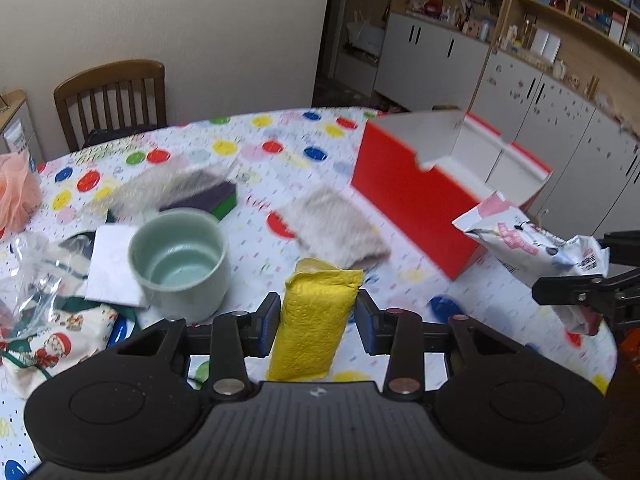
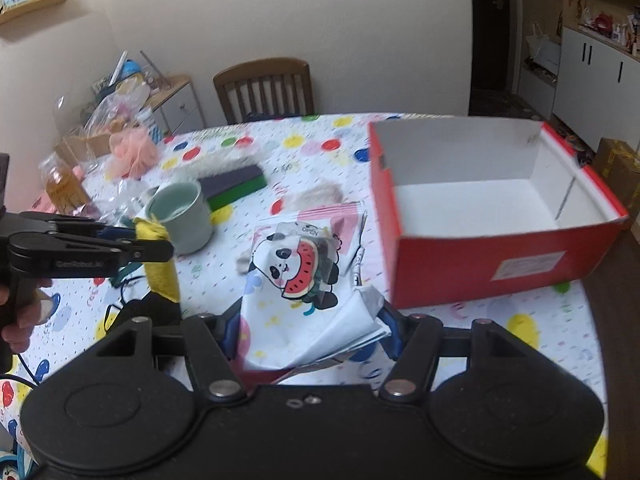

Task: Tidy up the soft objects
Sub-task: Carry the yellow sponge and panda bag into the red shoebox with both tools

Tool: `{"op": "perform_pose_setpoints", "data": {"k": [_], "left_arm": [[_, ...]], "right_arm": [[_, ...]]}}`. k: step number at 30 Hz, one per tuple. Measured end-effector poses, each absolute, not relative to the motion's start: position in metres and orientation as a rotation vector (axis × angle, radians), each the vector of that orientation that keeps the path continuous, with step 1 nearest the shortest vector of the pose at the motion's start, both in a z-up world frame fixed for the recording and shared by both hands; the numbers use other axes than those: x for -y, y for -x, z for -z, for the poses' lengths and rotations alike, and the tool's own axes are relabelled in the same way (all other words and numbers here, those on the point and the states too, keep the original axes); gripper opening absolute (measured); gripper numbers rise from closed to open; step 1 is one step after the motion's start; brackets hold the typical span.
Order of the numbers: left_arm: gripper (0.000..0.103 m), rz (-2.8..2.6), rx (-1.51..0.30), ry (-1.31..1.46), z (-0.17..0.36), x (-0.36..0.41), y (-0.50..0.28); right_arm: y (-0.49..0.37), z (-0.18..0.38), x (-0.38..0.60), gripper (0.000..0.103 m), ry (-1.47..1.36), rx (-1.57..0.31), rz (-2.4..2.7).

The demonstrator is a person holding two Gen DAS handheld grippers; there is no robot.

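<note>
A yellow sponge (image 1: pixel 316 312) stands upright between the fingers of my left gripper (image 1: pixel 316 314), which is shut on it above the table. In the right wrist view the same sponge (image 2: pixel 160 264) hangs from the left gripper (image 2: pixel 148 240) at the left. My right gripper (image 2: pixel 310 332) is shut on a soft white packet (image 2: pixel 300 272) printed with a panda and a watermelon slice. From the left wrist view that packet (image 1: pixel 532 244) shows at the right edge in the right gripper (image 1: pixel 584 268). An open red box (image 2: pixel 480 264) with a white, empty inside stands just right of the packet.
On the spotted tablecloth (image 1: pixel 280 152) lie a grey fuzzy cloth (image 1: pixel 336 228), a purple and green sponge (image 1: pixel 204 198), a pale green mug (image 1: pixel 180 260), a pink bath pouf (image 1: pixel 16 192) and a plastic bag (image 1: pixel 36 280). A wooden chair (image 2: pixel 264 88) stands behind the table.
</note>
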State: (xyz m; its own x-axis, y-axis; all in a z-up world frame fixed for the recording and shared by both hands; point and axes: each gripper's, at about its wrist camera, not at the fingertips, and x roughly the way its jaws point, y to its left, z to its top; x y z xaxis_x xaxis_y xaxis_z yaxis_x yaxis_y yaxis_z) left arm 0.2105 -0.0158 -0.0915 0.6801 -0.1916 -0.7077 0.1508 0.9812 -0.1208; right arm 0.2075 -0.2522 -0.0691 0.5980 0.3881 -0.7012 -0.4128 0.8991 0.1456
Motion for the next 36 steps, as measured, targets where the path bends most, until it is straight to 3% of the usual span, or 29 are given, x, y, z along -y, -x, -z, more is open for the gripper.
{"op": "perform_pose_setpoints", "data": {"k": [19, 36], "left_arm": [[0.039, 0.307, -0.780, -0.007, 0.019, 0.154, -0.303], [0.039, 0.259, -0.899, -0.049, 0.064, 0.241, -0.425]], "right_arm": [[-0.304, 0.047, 0.352, 0.063, 0.018, -0.784, -0.328], [-0.391, 0.087, 0.375, 0.063, 0.132, -0.851, -0.307]]}}
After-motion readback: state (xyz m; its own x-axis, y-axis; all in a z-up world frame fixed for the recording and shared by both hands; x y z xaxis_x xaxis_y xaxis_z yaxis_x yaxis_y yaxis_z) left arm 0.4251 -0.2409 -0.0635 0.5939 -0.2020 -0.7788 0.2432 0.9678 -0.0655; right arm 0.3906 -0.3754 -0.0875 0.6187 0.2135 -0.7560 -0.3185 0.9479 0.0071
